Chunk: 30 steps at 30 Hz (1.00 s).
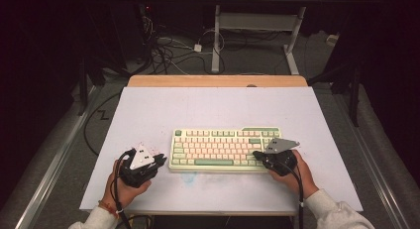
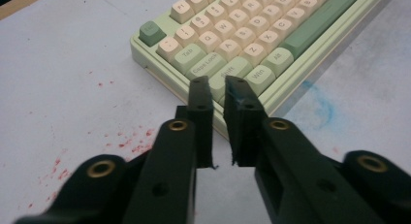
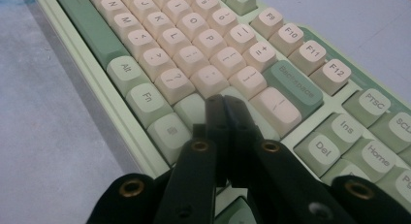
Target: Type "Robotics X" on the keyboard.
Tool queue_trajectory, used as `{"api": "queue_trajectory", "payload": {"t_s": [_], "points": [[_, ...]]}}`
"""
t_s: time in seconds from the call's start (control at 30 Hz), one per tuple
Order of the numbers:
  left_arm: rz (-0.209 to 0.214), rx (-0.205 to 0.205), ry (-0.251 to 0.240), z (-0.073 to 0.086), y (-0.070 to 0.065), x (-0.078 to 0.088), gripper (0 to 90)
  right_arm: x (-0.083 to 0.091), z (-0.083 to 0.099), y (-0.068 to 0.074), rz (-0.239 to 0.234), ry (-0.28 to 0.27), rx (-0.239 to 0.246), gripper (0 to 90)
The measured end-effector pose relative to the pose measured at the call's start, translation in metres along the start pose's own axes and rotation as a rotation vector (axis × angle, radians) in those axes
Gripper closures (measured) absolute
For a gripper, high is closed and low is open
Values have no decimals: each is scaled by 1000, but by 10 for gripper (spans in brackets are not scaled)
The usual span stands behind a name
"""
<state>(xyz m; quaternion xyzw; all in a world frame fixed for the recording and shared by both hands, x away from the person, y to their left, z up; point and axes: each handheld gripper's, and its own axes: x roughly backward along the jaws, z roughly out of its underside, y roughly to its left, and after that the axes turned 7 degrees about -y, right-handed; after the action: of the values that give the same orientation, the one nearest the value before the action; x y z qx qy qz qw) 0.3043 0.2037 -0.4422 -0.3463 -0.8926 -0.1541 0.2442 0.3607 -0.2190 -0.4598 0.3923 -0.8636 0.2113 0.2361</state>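
A pale green keyboard (image 1: 218,144) with cream and green keys lies on the white tabletop (image 1: 198,107), nearer the front edge. My left gripper (image 1: 159,160) hovers just off the keyboard's left end. In the left gripper view its jaws (image 2: 215,81) are drawn almost together, with a thin slit and nothing in it, pointing at the Shift and Caps Lock corner of the keyboard (image 2: 252,35). My right gripper (image 1: 255,153) is shut, its tips (image 3: 224,99) over the green keys at the right of the keyboard (image 3: 194,49), below Backspace. Whether they touch a key I cannot tell.
Red specks (image 2: 131,141) dot the tabletop left of the keyboard, and a faint blue smear (image 2: 324,103) lies in front of it. A wooden strip (image 1: 218,81) borders the far edge. Cables and desk legs (image 1: 215,40) lie on the floor beyond.
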Motion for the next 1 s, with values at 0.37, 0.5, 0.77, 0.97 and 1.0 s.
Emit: {"api": "queue_trajectory", "payload": {"t_s": [0.37, 0.5, 0.77, 0.97, 1.0], "points": [[18, -21, 34, -9, 0, -1, 874, 0, 0, 1, 7, 1, 2, 900], [27, -27, 47, -14, 1, -4, 874, 0, 0, 1, 8, 3, 0, 900], [50, -54, 62, -28, -2, -15, 874, 0, 0, 2, 13, 3, 8, 900], [57, -64, 65, -35, -3, -21, 873, 0, 0, 3, 16, 3, 12, 900], [63, -63, 66, -36, -3, -22, 873, 0, 0, 3, 15, 3, 12, 900]]}}
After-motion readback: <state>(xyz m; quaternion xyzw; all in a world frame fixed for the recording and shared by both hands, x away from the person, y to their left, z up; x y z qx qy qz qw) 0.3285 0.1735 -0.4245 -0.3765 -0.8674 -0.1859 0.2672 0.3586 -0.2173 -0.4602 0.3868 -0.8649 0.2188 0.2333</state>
